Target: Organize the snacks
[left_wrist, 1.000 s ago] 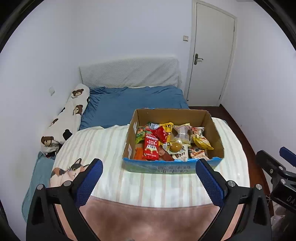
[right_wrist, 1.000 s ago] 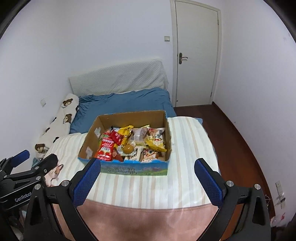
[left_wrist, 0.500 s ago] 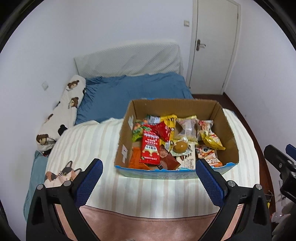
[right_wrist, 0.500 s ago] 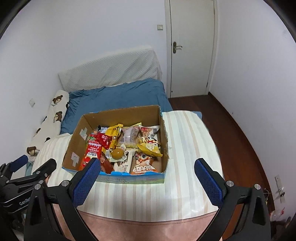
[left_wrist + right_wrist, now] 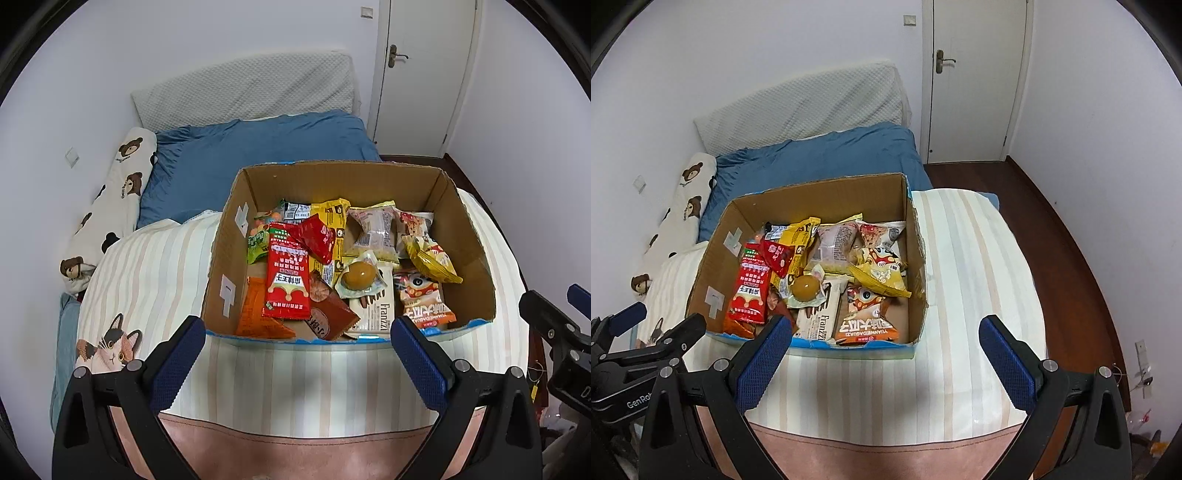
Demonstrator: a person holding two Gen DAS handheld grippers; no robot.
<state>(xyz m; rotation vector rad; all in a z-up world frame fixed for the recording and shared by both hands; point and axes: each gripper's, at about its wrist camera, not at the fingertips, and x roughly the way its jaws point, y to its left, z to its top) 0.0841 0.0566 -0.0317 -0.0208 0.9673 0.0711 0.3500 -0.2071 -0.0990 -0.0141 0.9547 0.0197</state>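
Note:
An open cardboard box [image 5: 469, 236] sits on the striped blanket and is full of snack packets; it also shows in the right wrist view [image 5: 916, 258]. Inside lie a red packet [image 5: 287, 280], a wrapped round yellow cake [image 5: 359, 276], a white Franzzi bar [image 5: 373, 314], an orange-and-white packet [image 5: 424, 302] and a yellow packet [image 5: 432, 262]. My left gripper [image 5: 295, 358] is open and empty, just short of the box's near wall. My right gripper [image 5: 884, 360] is open and empty, near the box's front right corner.
The box stands on a bed with a striped blanket [image 5: 147, 269], a blue sheet [image 5: 258, 147] and a bear-print pillow [image 5: 110, 206] at the left. A white wall lies left, a shut door [image 5: 975, 81] at the back right, wooden floor [image 5: 1071, 240] on the right.
Both grippers have moved forward and looked further down, so the box is closer and larger in both views. Both stay open and empty. The snacks have not moved.

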